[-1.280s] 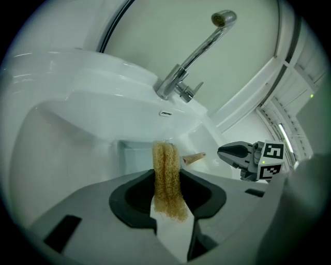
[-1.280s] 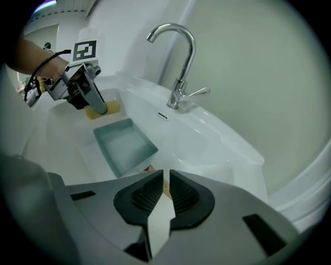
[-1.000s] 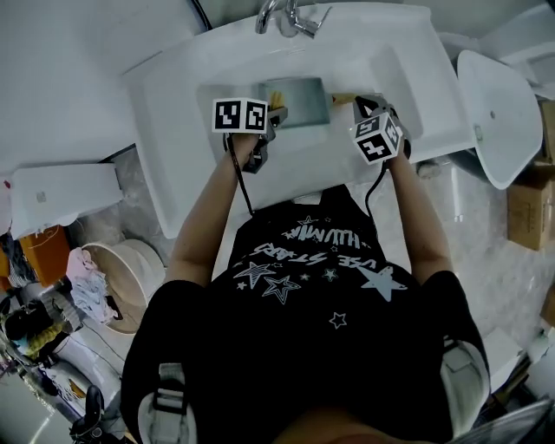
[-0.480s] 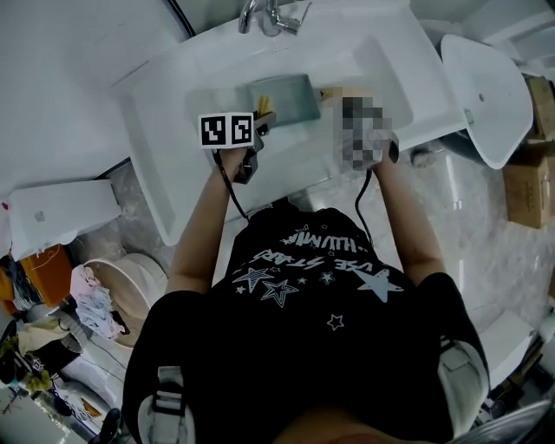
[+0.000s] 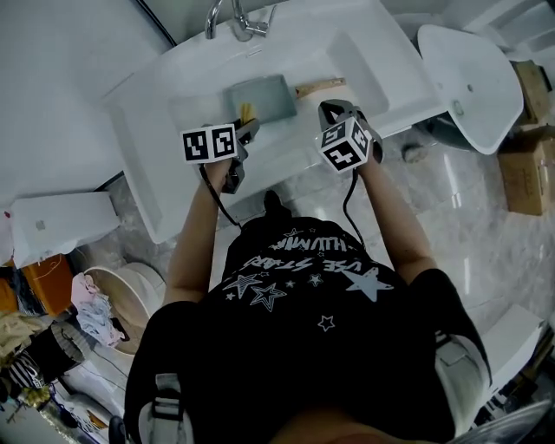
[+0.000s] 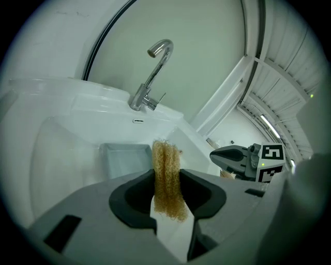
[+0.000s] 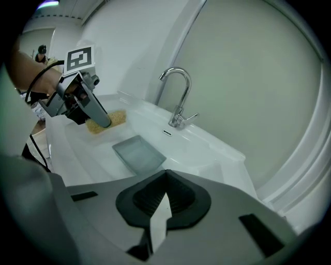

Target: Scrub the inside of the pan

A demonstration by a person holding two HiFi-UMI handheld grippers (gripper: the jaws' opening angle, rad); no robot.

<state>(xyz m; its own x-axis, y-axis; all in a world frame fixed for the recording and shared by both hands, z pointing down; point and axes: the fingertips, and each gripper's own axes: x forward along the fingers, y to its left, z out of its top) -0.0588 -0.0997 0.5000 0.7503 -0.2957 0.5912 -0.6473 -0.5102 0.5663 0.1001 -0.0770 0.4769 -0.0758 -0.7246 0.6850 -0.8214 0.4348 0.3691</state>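
Both pulled back from the pan: left gripper clamps the scrubber, right gripper closed empty.

Faucet overhangs the sink behind the open pan.

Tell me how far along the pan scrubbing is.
Done: the scrubber is held in the left gripper, and the pan lies in the sink. In hand: nothing touches the pan; the scrubber hangs clear of it, and the right gripper is shut, empty. Left: the scrubbing itself, as far as I can judge; whether the pan is clean I cannot tell.
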